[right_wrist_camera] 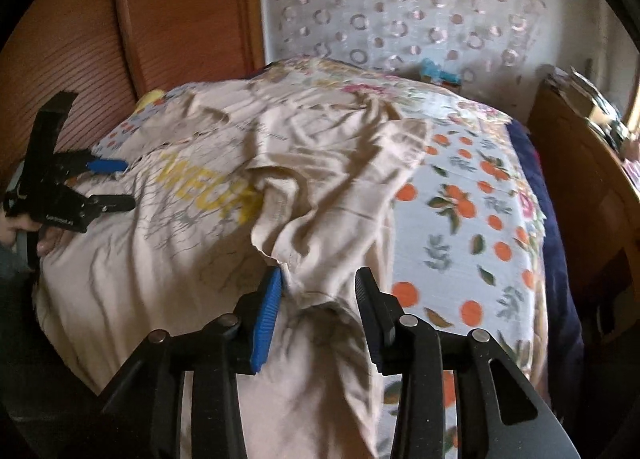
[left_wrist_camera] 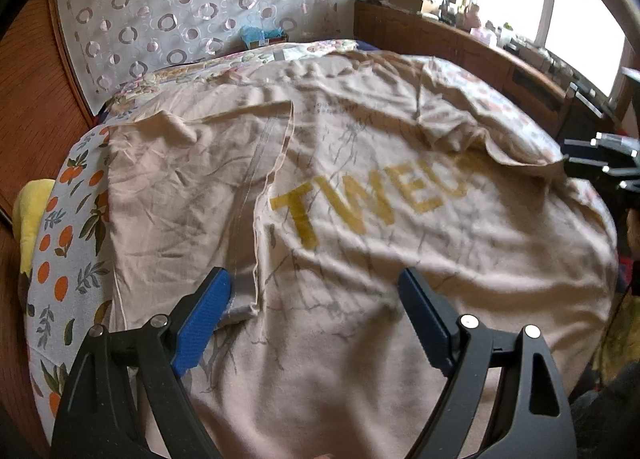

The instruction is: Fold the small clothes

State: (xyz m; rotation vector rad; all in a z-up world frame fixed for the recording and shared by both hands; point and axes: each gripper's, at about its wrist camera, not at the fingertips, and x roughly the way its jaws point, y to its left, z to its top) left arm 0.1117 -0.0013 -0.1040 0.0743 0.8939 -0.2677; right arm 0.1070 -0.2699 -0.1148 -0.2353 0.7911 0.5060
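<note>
Beige tee (left_wrist_camera: 360, 219) lies spread on the bed (right_wrist_camera: 472, 219), one side folded over. Left claw (left_wrist_camera: 316, 283) hangs released; right claw (right_wrist_camera: 318, 279) is released too, straddling a bunched fold.

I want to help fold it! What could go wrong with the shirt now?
The right gripper stands open around the shirt fold, so the bunched flap may slump back. That flap already hides part of the yellow letters and looks wrinkled, so the fold might come out crooked. The left gripper is open, holding nothing down.
</note>
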